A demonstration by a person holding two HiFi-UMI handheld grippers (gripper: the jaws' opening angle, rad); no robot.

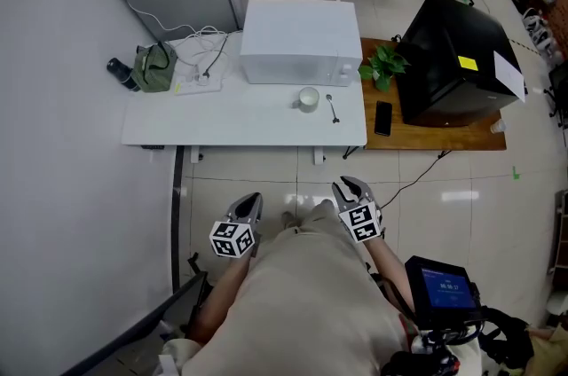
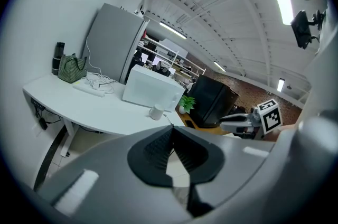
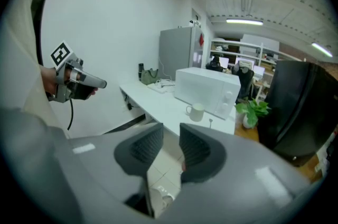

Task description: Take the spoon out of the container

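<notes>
Left gripper sits at the lower centre of the head view, close against the person's body, and its own view shows the ribbed pads meeting at their tips with nothing between them; right gripper is just to the right of it, at about the same height in the frame, its jaws a narrow gap apart with only floor tiles showing through, so it holds nothing; both point up the frame toward the white table, which lies well apart from them across a strip of tiled floor; the spoon lies flat on the tabletop just right of the white mug, outside it, in front of the white microwave; at the table's left end stand a green bag and a dark bottle; right of the table a potted plant and a black phone rest on a wooden surface.
</notes>
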